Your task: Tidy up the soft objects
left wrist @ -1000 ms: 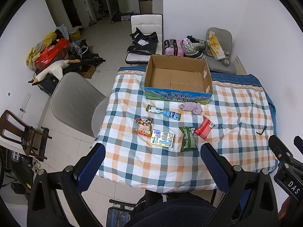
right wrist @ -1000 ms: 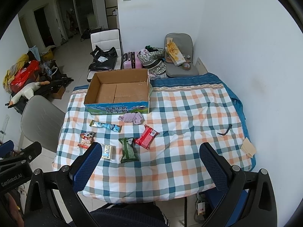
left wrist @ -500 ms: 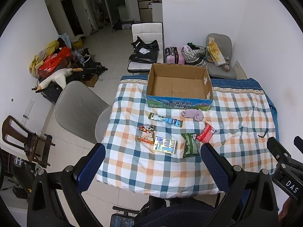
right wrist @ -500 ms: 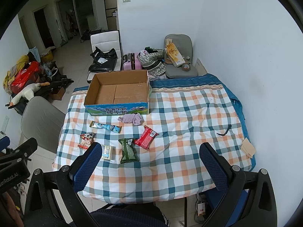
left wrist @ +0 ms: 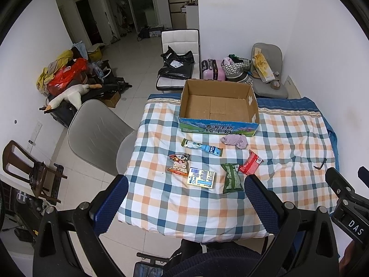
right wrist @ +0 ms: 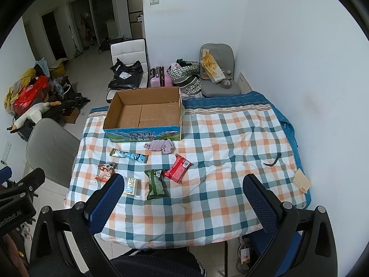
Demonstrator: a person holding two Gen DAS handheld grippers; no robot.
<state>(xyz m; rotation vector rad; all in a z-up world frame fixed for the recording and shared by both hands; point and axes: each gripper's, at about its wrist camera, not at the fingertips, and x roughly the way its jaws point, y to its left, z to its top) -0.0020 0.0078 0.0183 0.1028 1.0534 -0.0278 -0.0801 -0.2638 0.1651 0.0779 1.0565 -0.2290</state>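
An open cardboard box (left wrist: 219,106) (right wrist: 143,113) stands at the far side of a table under a checked cloth (left wrist: 288,143) (right wrist: 219,143). In front of it lie a purple sock (left wrist: 235,140) (right wrist: 160,145), a blue tube packet (left wrist: 203,147) (right wrist: 129,155), a red packet (left wrist: 251,165) (right wrist: 177,171), a green packet (left wrist: 231,181) (right wrist: 156,184), a cartoon snack packet (left wrist: 178,164) (right wrist: 105,172) and a yellow-blue box (left wrist: 201,177) (right wrist: 131,185). My left gripper (left wrist: 184,200) and right gripper (right wrist: 180,200) hang open, high above the table's near edge, holding nothing.
A grey chair (left wrist: 96,136) stands at the table's left side. A black strap (right wrist: 273,159) and a beige cloth (right wrist: 301,180) lie near the right edge by the white wall. Beyond the table are a white chair (left wrist: 180,43), a pink suitcase (left wrist: 211,69) and bags.
Both grippers have risen and pulled back, so the table and its items look smaller and lower in each view. Nothing on the table has moved.
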